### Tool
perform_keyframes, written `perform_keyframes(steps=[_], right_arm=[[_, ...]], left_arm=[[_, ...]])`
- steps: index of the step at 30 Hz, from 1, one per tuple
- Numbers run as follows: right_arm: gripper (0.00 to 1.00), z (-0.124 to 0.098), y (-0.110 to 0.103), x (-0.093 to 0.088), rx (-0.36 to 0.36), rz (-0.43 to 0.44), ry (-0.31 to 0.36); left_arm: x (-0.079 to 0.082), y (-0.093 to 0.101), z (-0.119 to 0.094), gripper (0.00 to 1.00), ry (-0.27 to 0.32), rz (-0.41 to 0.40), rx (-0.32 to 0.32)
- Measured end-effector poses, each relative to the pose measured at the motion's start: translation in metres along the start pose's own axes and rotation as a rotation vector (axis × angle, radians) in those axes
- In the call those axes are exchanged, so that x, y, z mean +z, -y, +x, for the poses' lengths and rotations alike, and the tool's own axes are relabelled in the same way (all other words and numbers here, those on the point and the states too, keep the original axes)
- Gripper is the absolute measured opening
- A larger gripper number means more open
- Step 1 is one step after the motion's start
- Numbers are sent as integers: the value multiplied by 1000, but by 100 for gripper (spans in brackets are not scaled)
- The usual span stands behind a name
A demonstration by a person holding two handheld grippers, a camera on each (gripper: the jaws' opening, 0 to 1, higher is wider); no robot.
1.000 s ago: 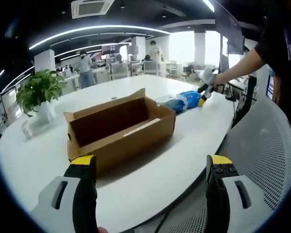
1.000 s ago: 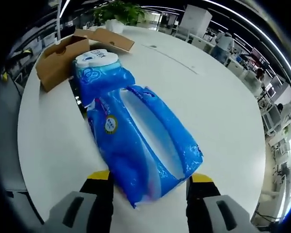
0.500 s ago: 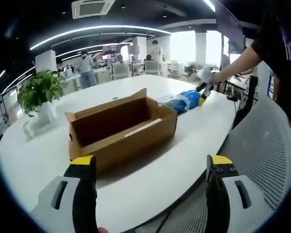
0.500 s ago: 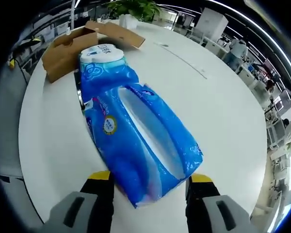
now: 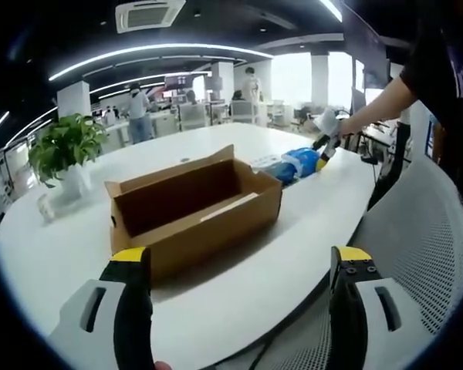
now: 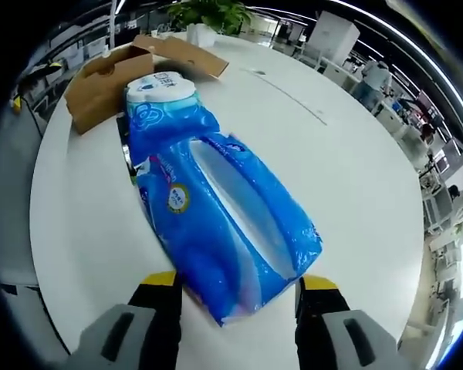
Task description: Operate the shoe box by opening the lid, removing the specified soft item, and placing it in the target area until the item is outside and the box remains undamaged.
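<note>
In the left gripper view the left gripper (image 5: 239,289) hangs over the near edge of the white table (image 5: 309,223), jaws spread wide with nothing between them. Beyond it the box (image 5: 193,212) sits open on the table, its lid flap standing up along the far side and the inside brown and bare as far as can be seen. Past the box's right end lies the blue pack (image 5: 297,162), outside the box and just beside it. The right gripper (image 5: 324,146), held by a person's outstretched arm (image 5: 378,104), is at the pack's far end. A potted plant (image 5: 62,146) stands near the table's left edge, well apart from the box. A white mesh chair (image 5: 417,239) is at the right, beside the table.

In the right gripper view the right gripper (image 6: 235,289) points down at the table (image 6: 355,169). The pack (image 6: 216,208) lies flat on it, its near end reaching down between the two jaws. The jaws are spread; whether they touch the pack's sides I cannot tell. A round white lid (image 6: 160,86) sits at the pack's far end, and the box (image 6: 112,77) lies beyond it, near the plant (image 6: 208,14)
</note>
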State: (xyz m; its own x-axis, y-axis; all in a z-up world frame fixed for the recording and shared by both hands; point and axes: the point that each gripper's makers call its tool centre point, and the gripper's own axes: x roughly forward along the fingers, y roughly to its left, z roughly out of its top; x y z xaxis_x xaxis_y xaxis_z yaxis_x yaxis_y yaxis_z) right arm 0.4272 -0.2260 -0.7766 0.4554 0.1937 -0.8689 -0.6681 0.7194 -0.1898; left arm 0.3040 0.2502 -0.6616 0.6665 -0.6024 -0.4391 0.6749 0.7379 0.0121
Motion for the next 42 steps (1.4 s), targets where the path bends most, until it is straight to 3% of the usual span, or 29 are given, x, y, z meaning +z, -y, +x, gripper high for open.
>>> perform_keyframes(steps=[14,23,31,42], right_arm=[[61,-32,-14,24,-25,4,77],[62,-49,-35,46,25,-34,100],[60,-69,-66,94,111,-63,192],[60,-83,-107,150,223,-148,260]], left_arm=[[5,-2,-2,99,28,-16,11],[6,-2,-3,99,40,-21,8],[7,-3,-3,99,44,-13,10],[9,-6,-4,99,56,-27,25]])
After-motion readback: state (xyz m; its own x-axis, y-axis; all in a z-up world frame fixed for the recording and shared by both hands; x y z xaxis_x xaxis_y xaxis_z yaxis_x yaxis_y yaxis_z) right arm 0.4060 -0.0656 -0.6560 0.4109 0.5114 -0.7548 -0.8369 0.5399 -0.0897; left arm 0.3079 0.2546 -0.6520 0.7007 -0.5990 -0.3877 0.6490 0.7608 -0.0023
